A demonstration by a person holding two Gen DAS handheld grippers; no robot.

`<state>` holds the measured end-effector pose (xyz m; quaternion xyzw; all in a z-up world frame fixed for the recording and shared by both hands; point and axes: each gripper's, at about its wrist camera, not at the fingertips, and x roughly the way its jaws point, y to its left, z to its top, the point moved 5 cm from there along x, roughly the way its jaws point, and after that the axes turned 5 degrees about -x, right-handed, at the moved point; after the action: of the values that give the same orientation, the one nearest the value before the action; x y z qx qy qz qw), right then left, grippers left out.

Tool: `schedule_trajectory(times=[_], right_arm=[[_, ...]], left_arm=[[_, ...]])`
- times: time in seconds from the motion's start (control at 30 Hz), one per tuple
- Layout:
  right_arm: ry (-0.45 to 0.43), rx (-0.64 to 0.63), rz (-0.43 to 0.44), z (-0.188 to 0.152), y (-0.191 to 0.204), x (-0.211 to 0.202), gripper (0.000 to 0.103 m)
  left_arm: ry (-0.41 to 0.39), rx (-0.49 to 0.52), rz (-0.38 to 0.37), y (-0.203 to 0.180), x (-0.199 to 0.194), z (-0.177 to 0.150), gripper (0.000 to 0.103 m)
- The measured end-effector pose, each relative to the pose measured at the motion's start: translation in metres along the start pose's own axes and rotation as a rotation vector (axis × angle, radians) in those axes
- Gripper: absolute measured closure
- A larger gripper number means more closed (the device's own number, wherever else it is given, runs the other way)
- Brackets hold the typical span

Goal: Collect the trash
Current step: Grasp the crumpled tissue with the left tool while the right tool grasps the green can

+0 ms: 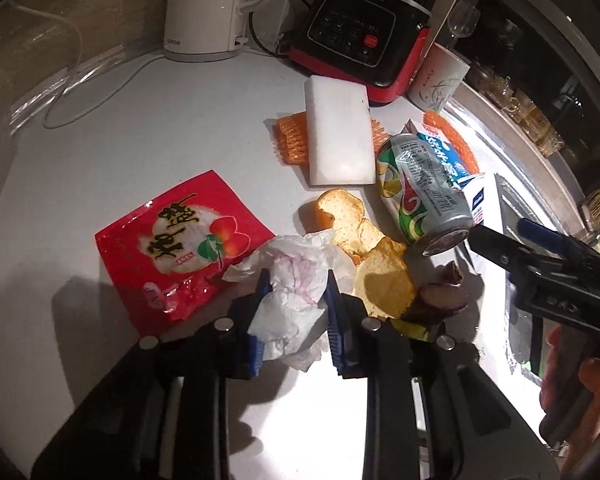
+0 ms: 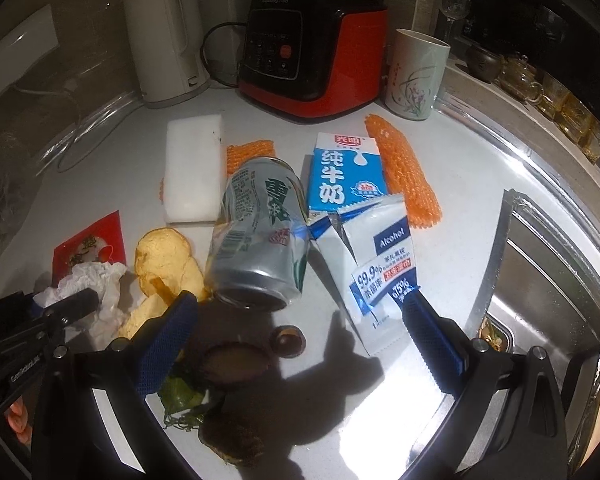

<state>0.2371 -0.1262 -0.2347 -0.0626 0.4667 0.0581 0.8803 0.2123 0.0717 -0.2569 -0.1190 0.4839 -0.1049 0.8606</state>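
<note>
— Where's the tissue [image 1: 290, 300]?

— On the surface [image 1: 160, 152] beside the red packet [image 1: 180, 248], your left hand-held gripper [image 1: 294, 312] clamped on it. It's light and soft — grip the bunched middle. Right hand-held gripper [image 2: 296, 328] stands apart, empty.

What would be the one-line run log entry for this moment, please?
stage: picking trash | left gripper: shut on crumpled tissue | right gripper: open, empty, above counter near can | collected: not shown
</note>
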Motion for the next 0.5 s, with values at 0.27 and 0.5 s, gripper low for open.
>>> schedule_trajectory(times=[0.27, 0.5], right_arm=[[0.127, 0.061, 0.036, 0.013, 0.008, 0.043, 0.002], [0.202, 0.147, 0.102, 0.023, 0.012, 0.076, 0.002]], left_arm=[[-0.059, -0.026, -0.007, 0.008, -0.044, -0.013, 0.078], [-0.060, -0.055, 0.006, 0.019, -0.056, -0.022, 0.078]])
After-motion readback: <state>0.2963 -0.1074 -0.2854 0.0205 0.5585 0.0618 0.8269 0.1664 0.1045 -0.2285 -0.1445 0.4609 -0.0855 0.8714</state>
